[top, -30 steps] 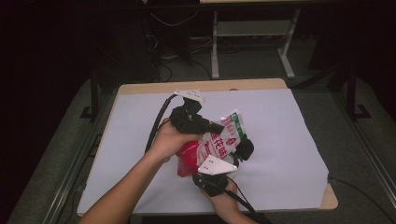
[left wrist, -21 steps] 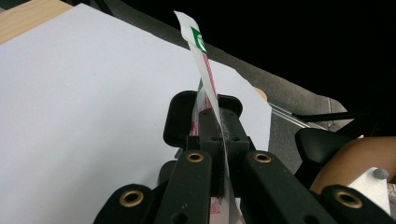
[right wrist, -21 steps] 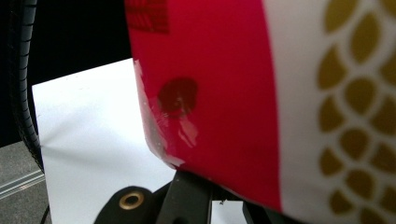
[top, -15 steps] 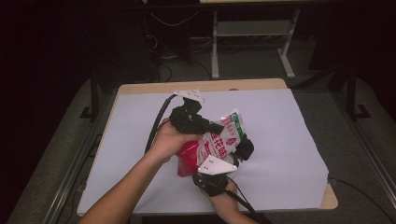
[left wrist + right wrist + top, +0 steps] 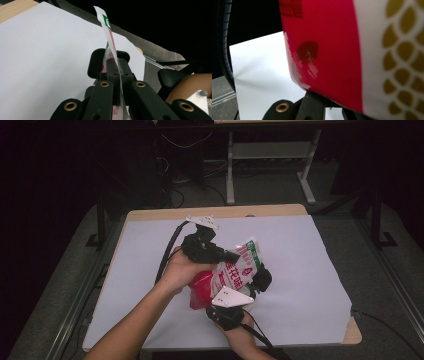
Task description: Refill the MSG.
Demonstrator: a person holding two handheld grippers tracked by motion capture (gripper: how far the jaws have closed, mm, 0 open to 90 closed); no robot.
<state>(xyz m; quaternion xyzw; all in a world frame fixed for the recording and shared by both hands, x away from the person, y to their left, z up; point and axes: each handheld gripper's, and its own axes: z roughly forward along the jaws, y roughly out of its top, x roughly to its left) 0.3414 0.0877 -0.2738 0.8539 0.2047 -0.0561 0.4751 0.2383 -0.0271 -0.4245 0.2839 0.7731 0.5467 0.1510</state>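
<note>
The red and white snack bag (image 5: 227, 277), light, crinkly and slippery, is held above the white table (image 5: 310, 285), its flat top seam pinched by the left gripper (image 5: 112, 67), while the right gripper's (image 5: 257, 280) grip cannot be told.

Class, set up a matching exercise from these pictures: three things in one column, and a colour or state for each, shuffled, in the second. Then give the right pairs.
Things
1. snack bag
2. left gripper
3. table cover

Colour or state
A. plain white, lying flat
B. black jaws shut on a thin edge
C. red and white, held off the table

Pairs: 1-C, 2-B, 3-A
</note>
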